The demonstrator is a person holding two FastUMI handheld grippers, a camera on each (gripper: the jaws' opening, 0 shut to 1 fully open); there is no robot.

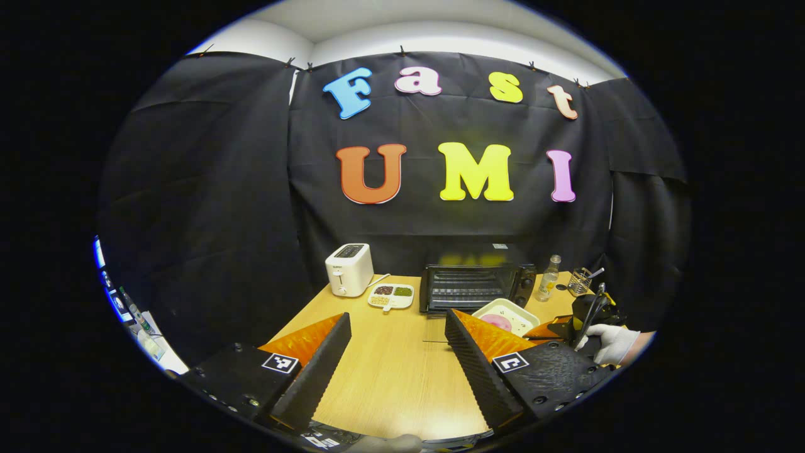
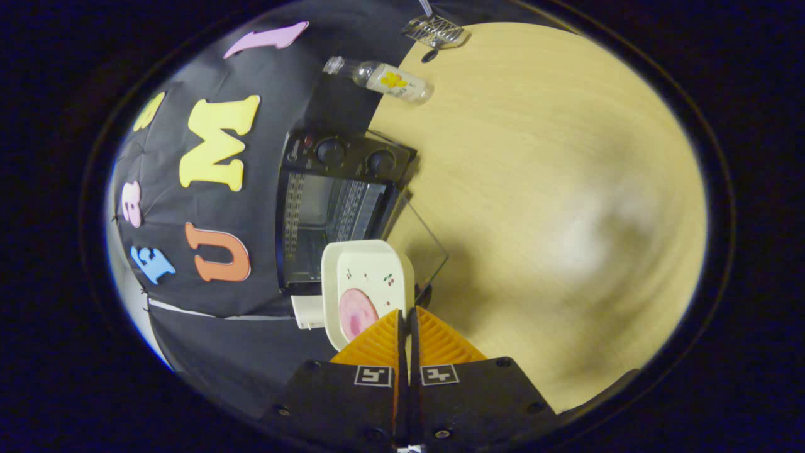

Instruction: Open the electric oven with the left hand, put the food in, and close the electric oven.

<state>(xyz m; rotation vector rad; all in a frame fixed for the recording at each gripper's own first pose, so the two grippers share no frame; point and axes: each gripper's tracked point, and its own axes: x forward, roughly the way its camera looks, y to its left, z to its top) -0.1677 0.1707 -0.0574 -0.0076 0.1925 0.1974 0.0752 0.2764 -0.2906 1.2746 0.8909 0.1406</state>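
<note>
Going from the left, we see a white toaster (image 1: 349,269) at the far side of the wooden table (image 1: 390,371), then a divided snack dish (image 1: 391,296), then the electric oven (image 1: 476,286) — its glass door (image 2: 418,242) folded down. Our left gripper (image 1: 398,343) hangs over the table, fingers wide apart. Our right gripper (image 2: 405,324) is clamped on the rim of the white food tray (image 2: 368,286) — just in front of the oven. A bottle (image 1: 549,279) stands at the far right.

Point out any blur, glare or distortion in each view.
Left gripper view: sharp; fisheye bends the wall edges; yellow reflection on the oven top. Right gripper view: rolled sideways; table smeared with a pale glare patch; plate and right gripper sharper.
</note>
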